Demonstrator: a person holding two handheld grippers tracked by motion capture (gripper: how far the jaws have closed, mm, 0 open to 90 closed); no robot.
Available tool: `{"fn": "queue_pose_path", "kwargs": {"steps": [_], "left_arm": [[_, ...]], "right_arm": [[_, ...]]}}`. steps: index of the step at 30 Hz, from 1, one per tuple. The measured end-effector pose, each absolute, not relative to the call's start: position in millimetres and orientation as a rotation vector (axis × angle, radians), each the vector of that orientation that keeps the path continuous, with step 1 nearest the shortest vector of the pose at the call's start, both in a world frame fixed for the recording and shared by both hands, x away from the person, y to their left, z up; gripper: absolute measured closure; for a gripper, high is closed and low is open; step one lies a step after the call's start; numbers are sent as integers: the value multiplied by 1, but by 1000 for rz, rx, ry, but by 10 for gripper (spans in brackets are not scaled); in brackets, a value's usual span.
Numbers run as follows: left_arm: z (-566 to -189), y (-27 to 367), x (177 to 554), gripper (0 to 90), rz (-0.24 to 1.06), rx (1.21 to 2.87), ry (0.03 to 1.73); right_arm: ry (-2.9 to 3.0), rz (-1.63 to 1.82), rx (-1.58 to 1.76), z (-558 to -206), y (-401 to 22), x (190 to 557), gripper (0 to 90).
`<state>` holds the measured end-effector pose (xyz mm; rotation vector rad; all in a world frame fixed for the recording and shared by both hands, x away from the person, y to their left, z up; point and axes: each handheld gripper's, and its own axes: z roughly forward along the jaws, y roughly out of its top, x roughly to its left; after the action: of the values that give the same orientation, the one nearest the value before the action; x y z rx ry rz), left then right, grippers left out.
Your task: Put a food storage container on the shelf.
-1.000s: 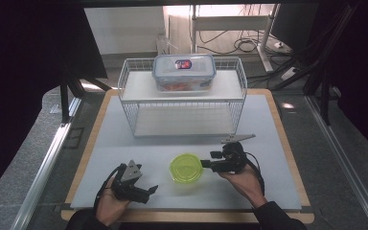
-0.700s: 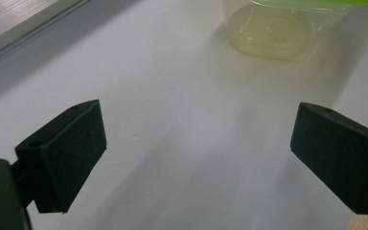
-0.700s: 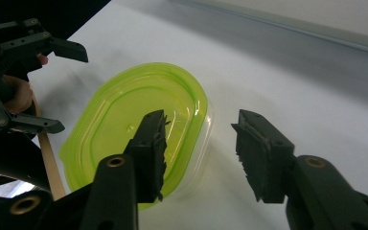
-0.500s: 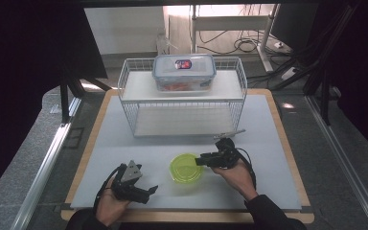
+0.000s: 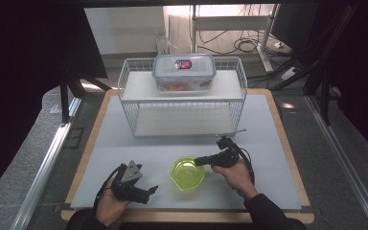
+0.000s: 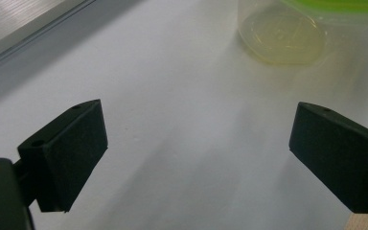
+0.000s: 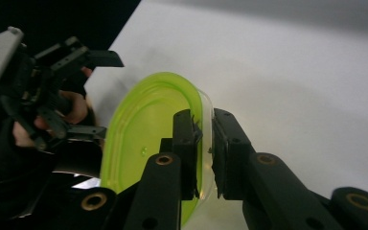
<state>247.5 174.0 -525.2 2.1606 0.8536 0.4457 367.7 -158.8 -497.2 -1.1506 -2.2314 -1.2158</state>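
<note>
Yellow-green translucent plastic forms the small round bowl (image 5: 187, 173) that sits empty on the white tabletop (image 5: 268, 124), at about 6 o'clock from the white wire rack (image 5: 182, 98). On the rack's upper shelf rests a clear lidded plastic box (image 5: 184, 72) with something red-orange inside; what it is cannot be told. The right tool (image 5: 197, 162) comes in from 3 o'clock of the bowl, its hand (image 5: 237, 176) low on the tabletop, reaching level toward the rim. Its jaws have just been closing, and in the right gripper view they pinch the bowl's wall (image 7: 205, 139), one pad inside and one outside. The left tool (image 5: 149, 193) lies at 9 o'clock of the bowl, well apart from it, resting in its hand (image 5: 109, 205), its pads (image 6: 72, 153) spread wide over bare tabletop.
</note>
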Motion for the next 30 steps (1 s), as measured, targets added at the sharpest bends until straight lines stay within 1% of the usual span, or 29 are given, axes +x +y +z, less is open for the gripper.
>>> {"fn": "queue_pose_path", "kwargs": {"steps": [18,30], "left_arm": [[-522,177,247,60,467,2132,860],[-522,177,247,61,463,2130,862]], "right_arm": [[-2157,-1331,-1162,-473,-169,367,820],[-2128,-1431,-1161,-442,-177,370,821]]}}
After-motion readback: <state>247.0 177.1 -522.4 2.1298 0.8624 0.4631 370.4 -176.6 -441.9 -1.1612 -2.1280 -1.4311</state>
